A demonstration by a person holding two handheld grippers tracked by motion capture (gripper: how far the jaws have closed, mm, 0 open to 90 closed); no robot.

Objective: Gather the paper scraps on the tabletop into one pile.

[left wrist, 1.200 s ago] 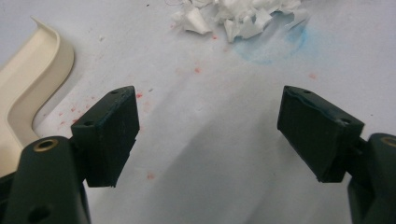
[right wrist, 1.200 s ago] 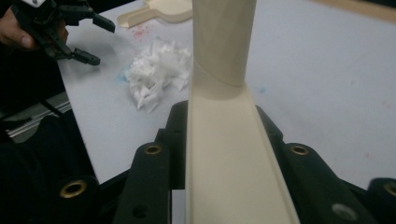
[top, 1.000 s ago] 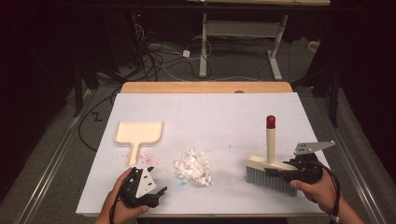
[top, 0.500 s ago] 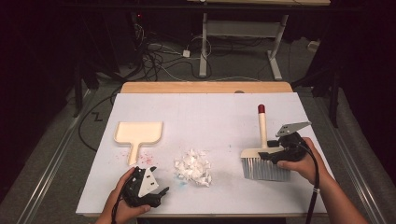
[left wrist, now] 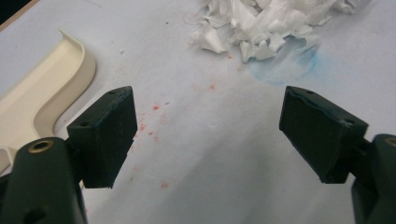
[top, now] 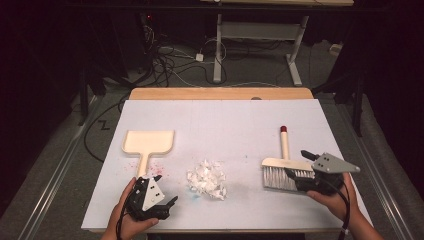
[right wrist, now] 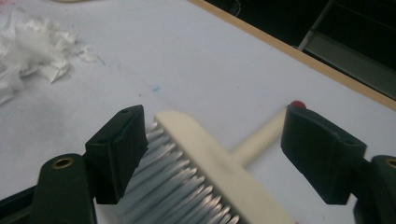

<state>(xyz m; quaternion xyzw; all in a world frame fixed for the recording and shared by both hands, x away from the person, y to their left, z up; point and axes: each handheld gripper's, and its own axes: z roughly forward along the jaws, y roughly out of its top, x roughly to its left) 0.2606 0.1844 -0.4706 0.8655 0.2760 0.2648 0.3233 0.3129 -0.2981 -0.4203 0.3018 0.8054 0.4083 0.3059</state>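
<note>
Two grippers are on the white table (top: 225,120), and both stand wide open with nothing held. Right gripper (top: 300,176) sits at the hand brush (top: 282,167), which lies flat near the right edge, bristles toward the person, its cream handle with a red tip pointing away. Left gripper (top: 162,202) rests near the front edge, just below the cream dustpan (top: 148,142), whose handle points toward it. Shredded white paper (top: 207,178) lies in a pile between the two tools. Judgement: the step in hand is taking up the brush; the grip would be best placed square across the cream back of the head or at the handle's root, not on the bristles, which would give. Right gripper view places the brush head (right wrist: 201,163) between the spread jaws, bristles close to one pad, which the high view cannot resolve. Left gripper view shows bare, red-speckled tabletop between its jaws, the dustpan rim (left wrist: 56,79) to one side, and a blue stain beside the paper (left wrist: 261,23).
</note>
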